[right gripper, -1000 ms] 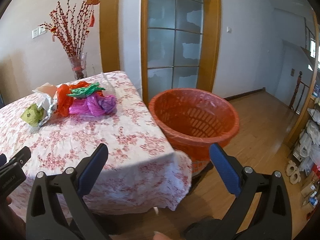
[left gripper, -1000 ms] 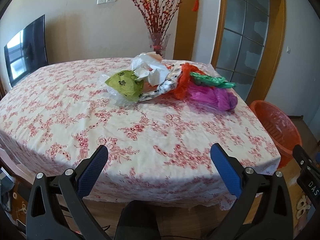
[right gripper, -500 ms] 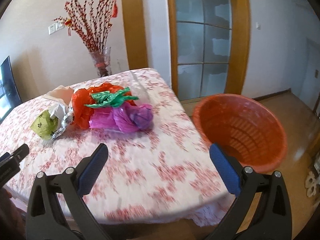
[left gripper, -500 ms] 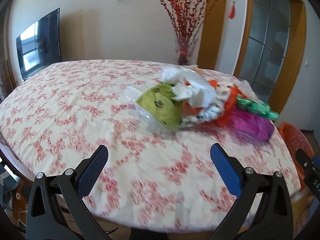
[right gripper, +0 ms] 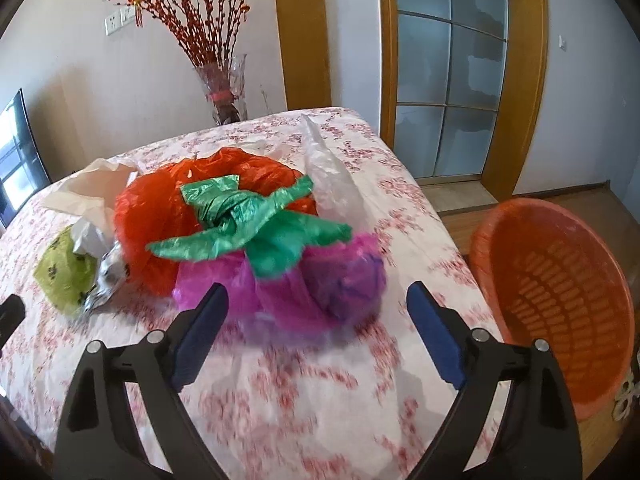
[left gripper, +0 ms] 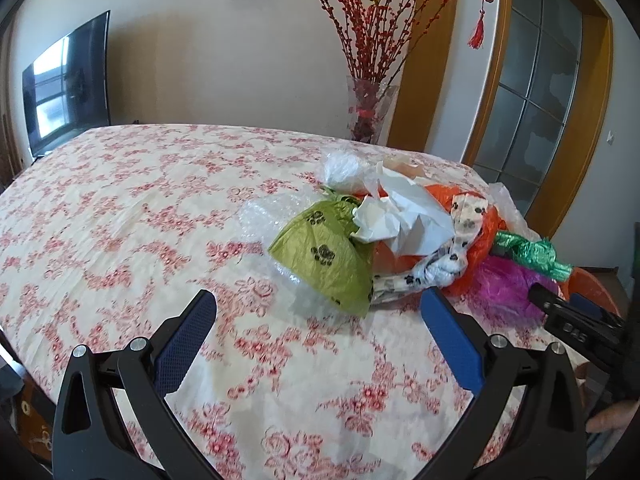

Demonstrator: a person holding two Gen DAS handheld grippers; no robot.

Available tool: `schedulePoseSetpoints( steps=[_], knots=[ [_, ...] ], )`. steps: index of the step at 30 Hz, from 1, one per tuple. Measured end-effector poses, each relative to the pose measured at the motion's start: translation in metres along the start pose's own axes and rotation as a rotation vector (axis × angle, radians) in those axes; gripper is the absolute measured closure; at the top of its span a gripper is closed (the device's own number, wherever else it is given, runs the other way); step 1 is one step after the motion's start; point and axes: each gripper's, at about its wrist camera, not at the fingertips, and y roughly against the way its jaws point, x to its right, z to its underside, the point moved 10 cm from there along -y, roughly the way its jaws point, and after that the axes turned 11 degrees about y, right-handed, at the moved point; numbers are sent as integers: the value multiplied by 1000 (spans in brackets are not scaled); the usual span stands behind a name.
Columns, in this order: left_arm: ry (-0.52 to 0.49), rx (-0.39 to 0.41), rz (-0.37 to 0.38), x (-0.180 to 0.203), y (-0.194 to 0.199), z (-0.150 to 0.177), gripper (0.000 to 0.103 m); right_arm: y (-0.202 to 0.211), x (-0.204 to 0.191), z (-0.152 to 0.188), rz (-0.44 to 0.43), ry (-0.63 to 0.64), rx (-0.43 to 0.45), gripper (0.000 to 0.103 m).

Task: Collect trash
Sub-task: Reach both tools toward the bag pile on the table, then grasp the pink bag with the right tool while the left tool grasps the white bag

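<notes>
Right wrist view, 1 orange basket [right gripper: 560, 320], 1 purple bag [right gripper: 320, 292], 1 green bag [right gripper: 256, 224]

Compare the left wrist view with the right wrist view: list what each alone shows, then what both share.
Left wrist only: the television in full and the bubble wrap.
Right wrist only: the whole inside of the orange basket and the wooden floor.
Both: the green bag, magenta bag, vase, floral tablecloth, each gripper open.

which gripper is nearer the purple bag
Right. The right gripper is open just in front of the purple bag; the left gripper faces the green bag, further along the pile.
</notes>
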Motion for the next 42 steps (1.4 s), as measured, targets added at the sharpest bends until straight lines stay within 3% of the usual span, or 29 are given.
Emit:
schedulePoseSetpoints(
  steps=[4,11,14,22,27,30,32,35,36,38,40,42],
  knots=[
    [18,-3,34,5,-4,-7,2,-11,-3,-8,-8,12,-9,15],
    [54,-7,98,24,-10,-20,2,-26,-2,-4,-19,27,-59,48],
    [69,-3,110,33,-13,-27,3,-21,1,0,-22,37,-56,55],
    [86,-24,107,56,-29,-39,18,3,15,12,-24,8,-56,59],
    [78,-32,72,63,-41,-46,22,19,16,13,-1,58,-42,59],
    [63,-54,36,63,-52,-47,30,29,12,4,-10,71,-21,59],
    [58,-70,19,61,-59,-46,34,37,11,-6,31,109,9,60],
    [53,-94,11,60,-66,-43,47,42,12,-12,79,140,16,60],
    [53,-101,15,61,-68,-42,52,43,11,-13,59,135,17,60],
    [46,-111,21,64,-71,-41,59,43,19,-13,146,156,6,60],
    [31,-115,27,66,-72,-39,74,43,18,-11,109,138,-6,60],
    [18,-114,35,68,-71,-38,86,45,21,-12,140,157,-4,60]
  ],
)
